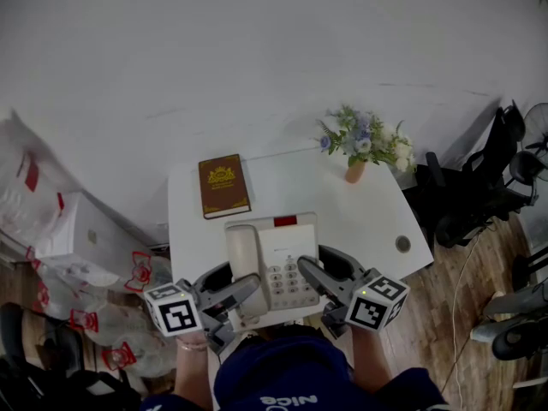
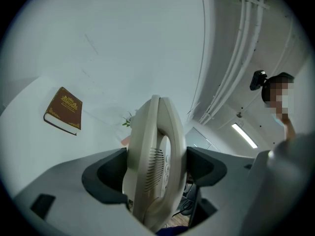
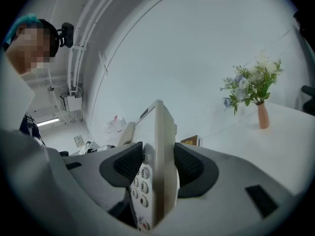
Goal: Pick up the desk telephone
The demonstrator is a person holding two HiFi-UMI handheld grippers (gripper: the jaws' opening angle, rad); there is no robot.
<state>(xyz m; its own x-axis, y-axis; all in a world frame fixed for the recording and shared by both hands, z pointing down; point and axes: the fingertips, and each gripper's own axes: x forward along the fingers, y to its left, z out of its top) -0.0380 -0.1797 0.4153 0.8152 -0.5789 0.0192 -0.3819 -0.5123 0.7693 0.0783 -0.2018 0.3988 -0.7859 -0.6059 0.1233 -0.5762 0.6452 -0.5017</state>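
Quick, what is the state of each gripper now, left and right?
Left gripper: shut on the desk telephone, at its handset side.
Right gripper: shut on the desk telephone, at its keypad side.

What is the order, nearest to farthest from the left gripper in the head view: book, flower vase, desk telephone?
1. Desk telephone: clamped in the left gripper, at the front.
2. Book: behind it, back left.
3. Flower vase: back right, farthest.

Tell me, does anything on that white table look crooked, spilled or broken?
Nothing stands out. The desk telephone looks level, handset in its cradle, clamped by the left gripper and right gripper. The book lies flat; the flower vase stands upright.
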